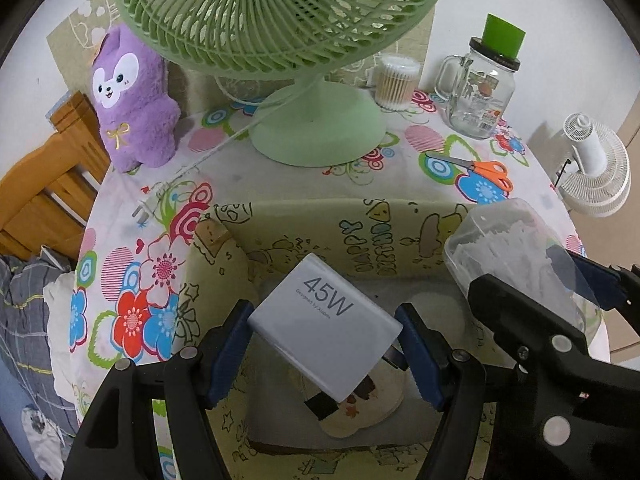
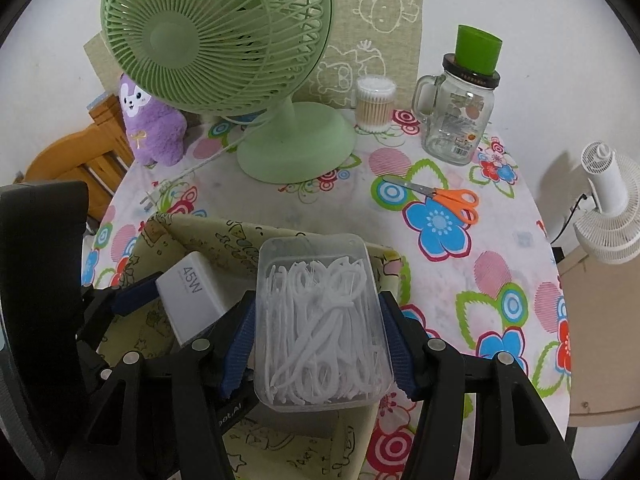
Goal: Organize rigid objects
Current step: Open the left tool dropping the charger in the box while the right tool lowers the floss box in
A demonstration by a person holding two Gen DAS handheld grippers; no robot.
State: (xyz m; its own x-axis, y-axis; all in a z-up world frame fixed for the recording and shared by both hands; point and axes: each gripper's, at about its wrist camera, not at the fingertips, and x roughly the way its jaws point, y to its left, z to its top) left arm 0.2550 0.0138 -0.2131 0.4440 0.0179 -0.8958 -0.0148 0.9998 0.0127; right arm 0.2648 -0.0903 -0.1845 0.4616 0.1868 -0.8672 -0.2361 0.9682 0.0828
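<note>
My left gripper (image 1: 324, 344) is shut on a white 45W charger (image 1: 324, 324) and holds it over the open yellow-green cartoon-print fabric box (image 1: 280, 228). My right gripper (image 2: 320, 332) is shut on a clear plastic box of white floss picks (image 2: 320, 328), held over the right side of the same fabric box (image 2: 224, 236). The floss box also shows in the left wrist view (image 1: 516, 248), and the charger in the right wrist view (image 2: 192, 296). A small flat card-like item (image 1: 360, 408) lies on the fabric box's floor.
On the flowered tablecloth (image 2: 460, 280) stand a green desk fan (image 2: 292, 148), a purple plush toy (image 2: 154, 128), a cotton-swab tub (image 2: 374, 104), a glass mug jar with green cup (image 2: 460, 116), and orange scissors (image 2: 452, 202). A white fan (image 2: 608, 212) and wooden chair (image 1: 44, 184) flank the table.
</note>
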